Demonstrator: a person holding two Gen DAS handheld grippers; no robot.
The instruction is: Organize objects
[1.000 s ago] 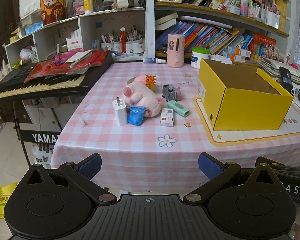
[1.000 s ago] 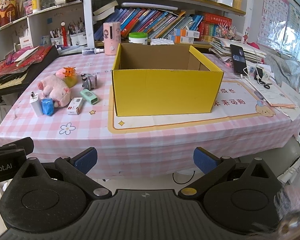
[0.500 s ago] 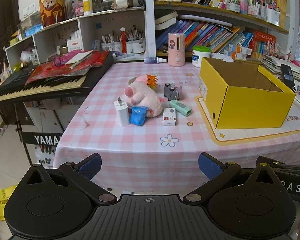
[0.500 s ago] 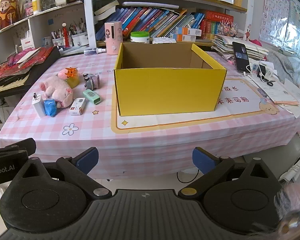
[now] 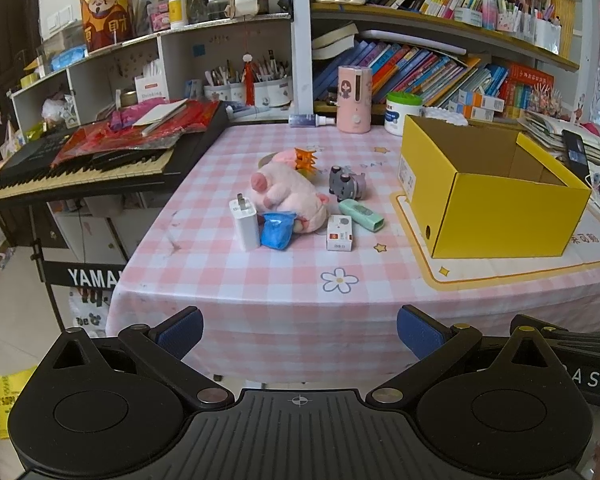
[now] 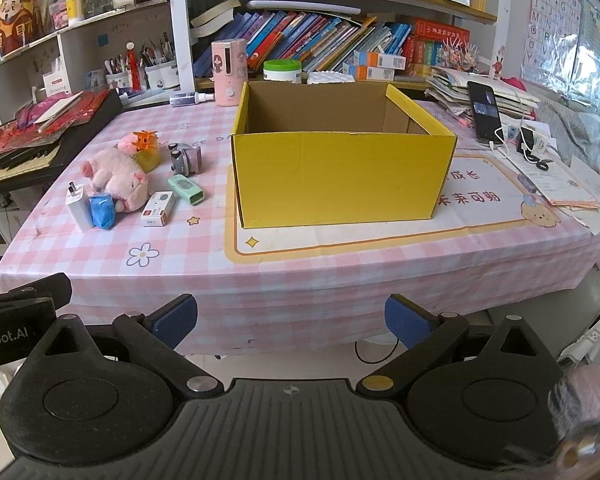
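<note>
Off table's near edge, both tools hang back, nothing grabbed yet. Left gripper [image 5: 299, 330] spread wide, empty, aimed at clutter pile: pink pig plush [image 5: 288, 196], white charger [image 5: 244, 224], blue packet [image 5: 276, 234], mint stick [image 5: 361, 214]. Right gripper [image 6: 291, 318] also spread, facing yellow box [image 6: 340, 176], open top up, looks empty, guessing drop spot. Pile sits left of box, so left tool probably goes first.

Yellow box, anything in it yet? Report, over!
Both hand-held grippers open, left and right, short of the table. Yellow box looks empty. Plush pig and small items lie left of it. Nothing blocking.
</note>
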